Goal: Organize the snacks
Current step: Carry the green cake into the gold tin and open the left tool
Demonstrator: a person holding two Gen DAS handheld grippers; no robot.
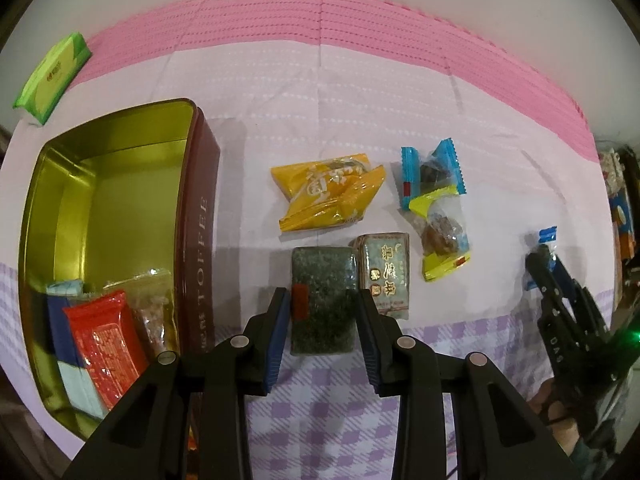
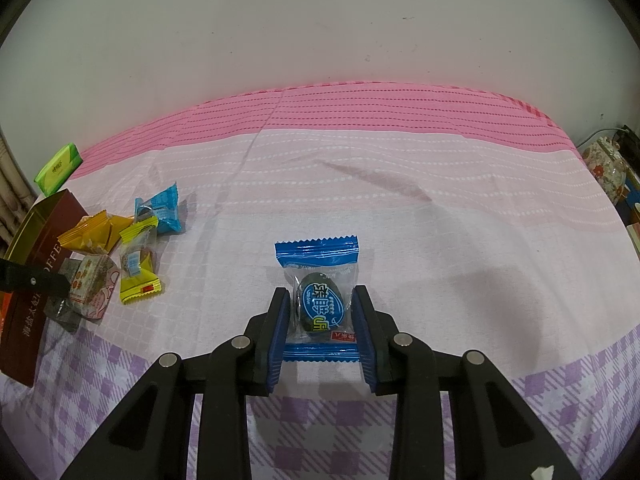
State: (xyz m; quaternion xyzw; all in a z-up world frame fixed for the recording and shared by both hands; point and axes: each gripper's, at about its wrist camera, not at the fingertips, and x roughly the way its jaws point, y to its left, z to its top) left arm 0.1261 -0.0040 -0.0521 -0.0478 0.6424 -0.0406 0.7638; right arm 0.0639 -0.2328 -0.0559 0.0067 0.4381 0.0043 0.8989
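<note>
My left gripper (image 1: 323, 294) points down at the cloth, shut on a dark green snack packet (image 1: 323, 320) that lies flat between its blue pads. To its left stands the open toffee tin (image 1: 200, 208), which holds a red packet (image 1: 106, 344) and a few others. Loose on the cloth lie a yellow packet (image 1: 328, 192), a tan one (image 1: 386, 272), a blue-ended one (image 1: 430, 172) and a yellow-ended one (image 1: 442, 236). Farther right, my right gripper (image 2: 320, 292) is shut on a blue-edged clear packet (image 2: 318, 256) resting on the cloth.
A green tissue pack (image 1: 52, 74) lies at the far left near the cloth's edge. A plain wall rises behind the pink stripe. A floral teapot (image 2: 604, 168) and other clutter stand off the right edge. Bare cloth stretches between the snack pile and the right gripper.
</note>
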